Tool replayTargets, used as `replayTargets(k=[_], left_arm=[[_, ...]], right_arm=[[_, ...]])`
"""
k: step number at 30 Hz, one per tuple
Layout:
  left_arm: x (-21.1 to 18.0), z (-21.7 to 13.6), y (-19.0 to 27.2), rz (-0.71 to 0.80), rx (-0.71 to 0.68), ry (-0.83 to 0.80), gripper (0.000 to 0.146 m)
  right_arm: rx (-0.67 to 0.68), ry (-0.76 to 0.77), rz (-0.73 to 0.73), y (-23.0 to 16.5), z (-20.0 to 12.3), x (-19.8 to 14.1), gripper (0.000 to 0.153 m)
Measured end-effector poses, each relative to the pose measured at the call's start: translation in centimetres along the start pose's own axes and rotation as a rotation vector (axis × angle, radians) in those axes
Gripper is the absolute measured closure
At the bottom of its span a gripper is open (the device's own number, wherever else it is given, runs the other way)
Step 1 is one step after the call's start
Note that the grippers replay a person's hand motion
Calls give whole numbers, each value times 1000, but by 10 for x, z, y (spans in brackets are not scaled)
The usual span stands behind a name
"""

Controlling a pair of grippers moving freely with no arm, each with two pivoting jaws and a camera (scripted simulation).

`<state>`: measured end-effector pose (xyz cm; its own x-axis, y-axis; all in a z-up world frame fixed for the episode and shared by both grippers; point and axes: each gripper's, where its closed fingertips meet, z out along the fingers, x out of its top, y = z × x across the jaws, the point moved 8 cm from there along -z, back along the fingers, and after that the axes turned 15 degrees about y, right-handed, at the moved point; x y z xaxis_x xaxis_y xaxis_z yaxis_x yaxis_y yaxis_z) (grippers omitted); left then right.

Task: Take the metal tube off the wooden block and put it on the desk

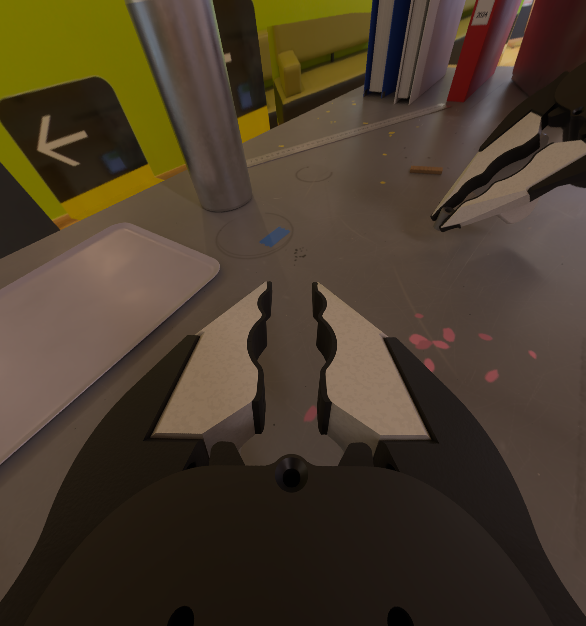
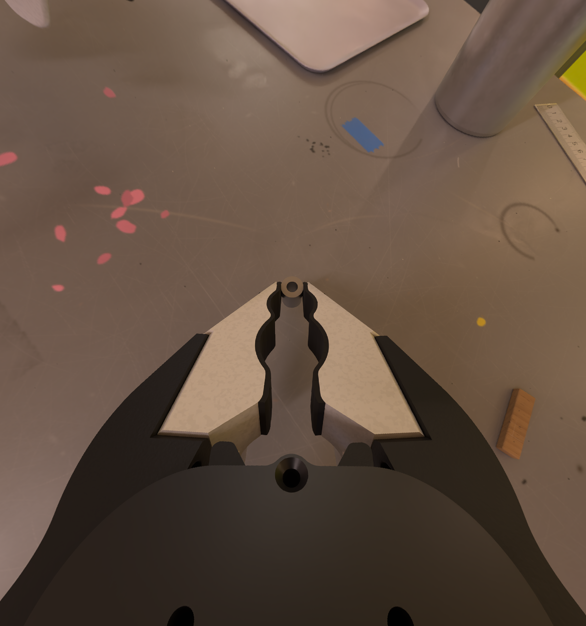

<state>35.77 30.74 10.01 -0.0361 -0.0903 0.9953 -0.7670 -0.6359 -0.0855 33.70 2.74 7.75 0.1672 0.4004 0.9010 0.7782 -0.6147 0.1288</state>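
My right gripper (image 2: 291,287) is shut on a small grey metal tube (image 2: 291,292), held upright between its fingertips just above the grey desk (image 2: 217,254). The same tube (image 1: 444,214) shows in the left wrist view at the tips of that gripper (image 1: 443,221), at the right. The wooden block (image 2: 515,427) lies flat on the desk to the right of my right gripper, apart from the tube; it also shows far off in the left wrist view (image 1: 425,170). My left gripper (image 1: 291,286) is open and empty over the desk.
A tall metal cylinder (image 1: 197,111) stands at the back. A pale tray (image 1: 81,305) lies to the left. A steel ruler (image 1: 345,135) and upright binders (image 1: 417,50) line the far edge. Blue tape (image 1: 274,236) and pink specks (image 1: 434,342) mark the desk.
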Motion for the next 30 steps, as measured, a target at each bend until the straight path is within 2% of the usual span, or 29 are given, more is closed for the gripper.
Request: replayTargets(k=[9, 19, 21, 23, 30], left_arm=[[-4, -1, 9, 80, 15, -67, 123], [-12, -4, 11, 36, 19, -186, 120], [-11, -6, 12, 59, 32, -166, 120], [-10, -7, 14, 80, 38, -146, 121], [-7, -15, 17, 116, 53, -107, 124]], right_arm=[[3, -48, -43, -3, 8, -6, 141], [22, -49, -43, -1, 12, -8, 141], [30, -41, -42, 0, 12, -6, 128], [32, 0, -40, 2, 10, 2, 120], [10, 223, 42, 36, -10, 42, 118]])
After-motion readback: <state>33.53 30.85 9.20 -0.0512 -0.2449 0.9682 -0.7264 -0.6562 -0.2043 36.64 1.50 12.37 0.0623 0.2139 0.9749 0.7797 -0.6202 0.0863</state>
